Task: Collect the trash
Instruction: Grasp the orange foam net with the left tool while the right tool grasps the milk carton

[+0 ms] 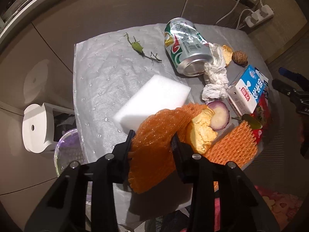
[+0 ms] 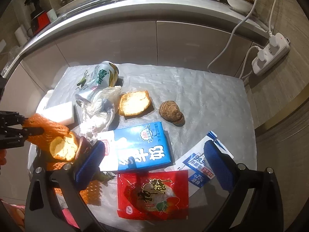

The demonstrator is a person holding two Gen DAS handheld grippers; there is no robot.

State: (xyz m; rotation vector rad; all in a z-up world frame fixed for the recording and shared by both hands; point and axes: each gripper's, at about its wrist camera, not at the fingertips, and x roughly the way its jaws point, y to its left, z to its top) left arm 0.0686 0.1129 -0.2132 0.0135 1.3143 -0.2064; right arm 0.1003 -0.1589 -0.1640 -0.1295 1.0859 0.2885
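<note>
Foam net (image 1: 152,145) half-hidden behind left claw (image 1: 152,139)

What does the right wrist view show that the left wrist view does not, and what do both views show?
Only the right wrist view shows the blue-and-white wipe packet, the countertop with a white bowl, and the open right gripper above the milk carton.

Only the left wrist view shows the purple onion slice and a white holder beside the table.

Both show the left gripper shut on the orange foam net, the can, the white sponge and the red packet.
</note>
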